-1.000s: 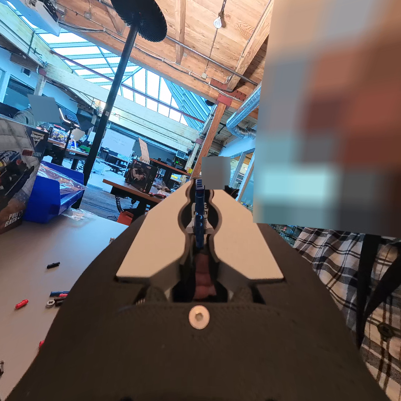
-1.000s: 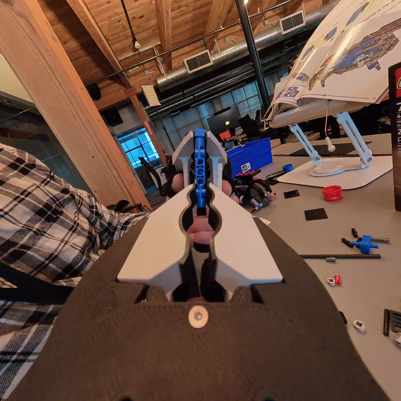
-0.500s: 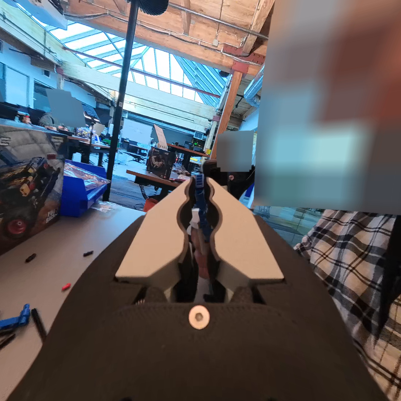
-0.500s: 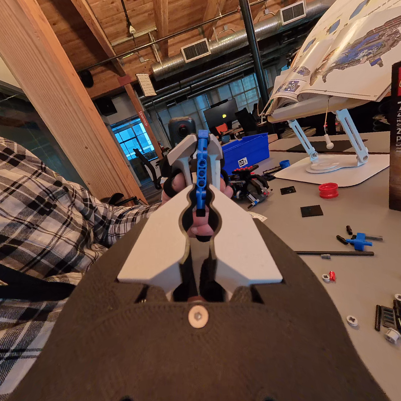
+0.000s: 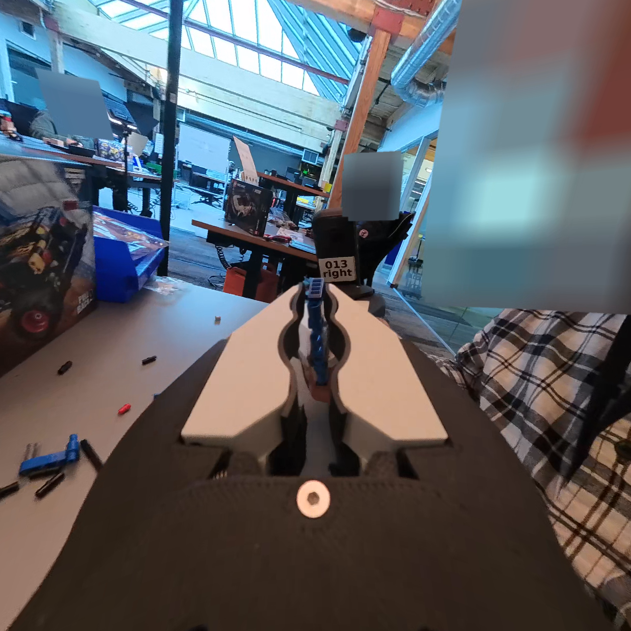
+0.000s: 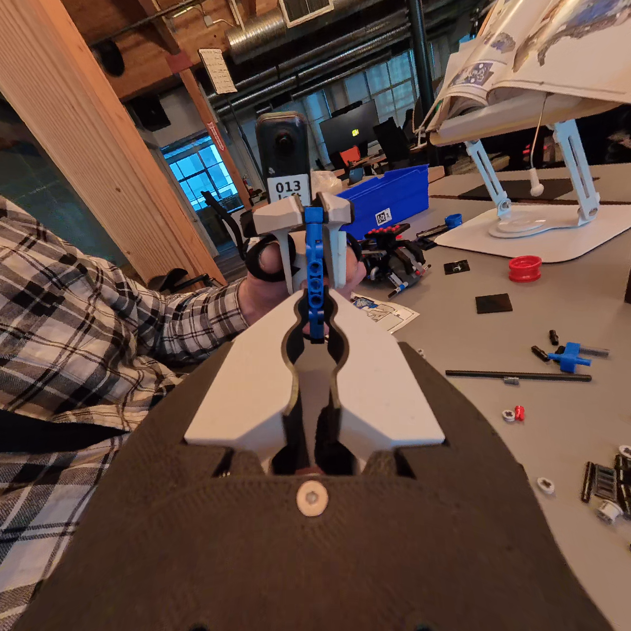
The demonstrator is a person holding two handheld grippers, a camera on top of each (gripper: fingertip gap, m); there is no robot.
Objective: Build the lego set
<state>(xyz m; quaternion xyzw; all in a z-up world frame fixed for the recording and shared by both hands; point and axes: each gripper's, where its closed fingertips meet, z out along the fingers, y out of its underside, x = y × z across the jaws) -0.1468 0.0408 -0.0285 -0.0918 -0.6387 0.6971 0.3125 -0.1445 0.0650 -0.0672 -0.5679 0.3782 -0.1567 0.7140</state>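
A grey table [image 6: 512, 307] is lying strewn with loose parts, a half-built model [image 6: 392, 259] sitting beyond. Above it both grippers — right [image 6: 316, 307], left [image 6: 312, 218] — are clamping one blue beam [image 6: 314, 273], apparently a mid-air handover or regrip. Next, I judge, one side should be letting go cleanly.

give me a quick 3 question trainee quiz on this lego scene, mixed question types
1. True or false: both grippers are shut on the same blue beam.
2. Multiple choice: where does the red wheel rim lie? A) in the blue bin B) on the table, near the white book stand C) in the right gripper
3. Fill in: the half-built model stands on the table in front of the blue ____.

Key
1. True: the left gripper pinches the beam's far end, the right gripper its near end.
2. B
3. bin
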